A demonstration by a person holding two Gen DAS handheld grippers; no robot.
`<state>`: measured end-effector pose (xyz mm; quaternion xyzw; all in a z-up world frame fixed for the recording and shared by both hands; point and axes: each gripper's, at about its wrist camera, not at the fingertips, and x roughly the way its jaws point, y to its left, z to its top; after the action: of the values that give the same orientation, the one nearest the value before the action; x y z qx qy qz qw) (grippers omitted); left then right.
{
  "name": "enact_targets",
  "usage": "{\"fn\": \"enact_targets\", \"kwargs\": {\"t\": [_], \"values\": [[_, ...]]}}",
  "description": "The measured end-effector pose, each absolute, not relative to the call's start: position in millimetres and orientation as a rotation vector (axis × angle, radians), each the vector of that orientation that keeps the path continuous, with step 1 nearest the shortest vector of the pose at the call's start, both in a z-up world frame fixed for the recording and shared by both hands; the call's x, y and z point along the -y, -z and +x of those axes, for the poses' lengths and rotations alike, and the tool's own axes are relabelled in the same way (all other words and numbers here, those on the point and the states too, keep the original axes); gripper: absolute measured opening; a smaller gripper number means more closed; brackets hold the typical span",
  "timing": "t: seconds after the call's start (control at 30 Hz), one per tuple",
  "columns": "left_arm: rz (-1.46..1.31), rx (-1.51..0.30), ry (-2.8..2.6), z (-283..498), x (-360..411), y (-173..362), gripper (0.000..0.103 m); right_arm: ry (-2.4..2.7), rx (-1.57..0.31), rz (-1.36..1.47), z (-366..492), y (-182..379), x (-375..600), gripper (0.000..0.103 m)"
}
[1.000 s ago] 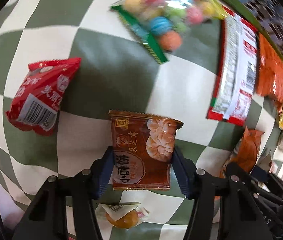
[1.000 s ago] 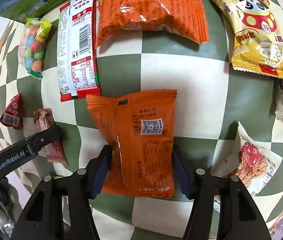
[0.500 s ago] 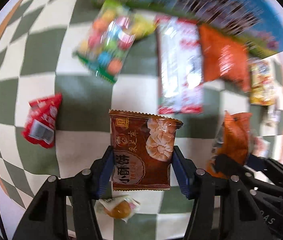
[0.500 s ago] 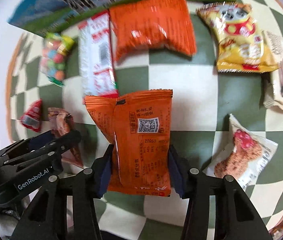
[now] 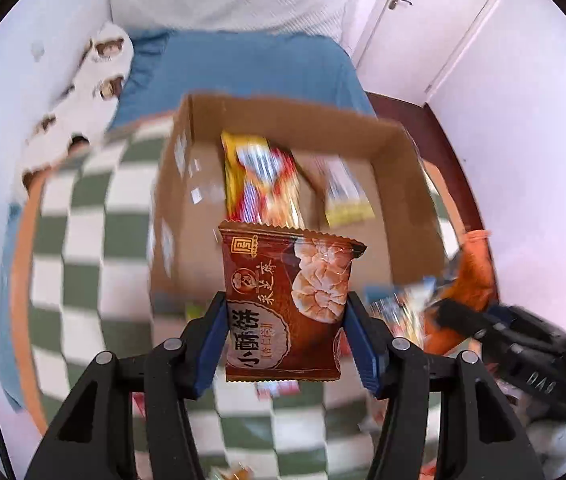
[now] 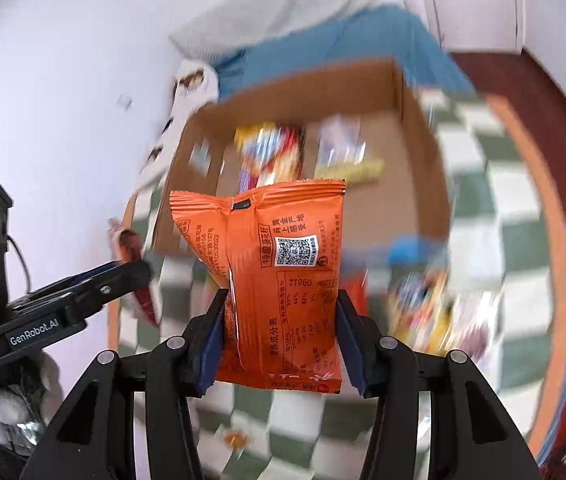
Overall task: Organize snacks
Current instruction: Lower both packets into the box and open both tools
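The brown snack packet (image 5: 287,304) is clamped upright between the blue pads of the left claw (image 5: 286,338), in the air before the open cardboard box (image 5: 411,184). The orange snack packet (image 6: 279,280) is gripped likewise in the right claw (image 6: 279,336), before the same box. Blurred packets (image 5: 263,180) lie inside the box, which stands on the green-and-white checked cloth (image 5: 83,240).

A brown snack packet (image 5: 287,304) is clamped between the blue pads of the left gripper (image 5: 286,344). Beyond it, an open cardboard box (image 5: 411,184) with blurred packets inside is seen on a green-and-white checked cloth (image 5: 83,240). The right gripper (image 5: 483,320), gripping an orange packet (image 5: 471,276), is seen at the right.
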<state>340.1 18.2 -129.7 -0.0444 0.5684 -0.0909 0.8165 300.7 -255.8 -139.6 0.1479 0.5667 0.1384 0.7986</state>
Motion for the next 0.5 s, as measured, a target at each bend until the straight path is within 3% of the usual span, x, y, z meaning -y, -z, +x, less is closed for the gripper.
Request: {"fn": "enact_targets", "kwargs": {"t": [0.33, 0.5], "values": [[-0.035, -1.371, 0.103, 468.4, -29.9, 202.9, 0.054, -0.186, -1.31, 0.198, 465.2, 190.6, 257.4, 0.053], [-0.002, -1.418, 0.054, 502.4, -34.2, 234.7, 0.054, -0.161, -1.35, 0.178, 504.1, 224.7, 257.2, 0.053]]}}
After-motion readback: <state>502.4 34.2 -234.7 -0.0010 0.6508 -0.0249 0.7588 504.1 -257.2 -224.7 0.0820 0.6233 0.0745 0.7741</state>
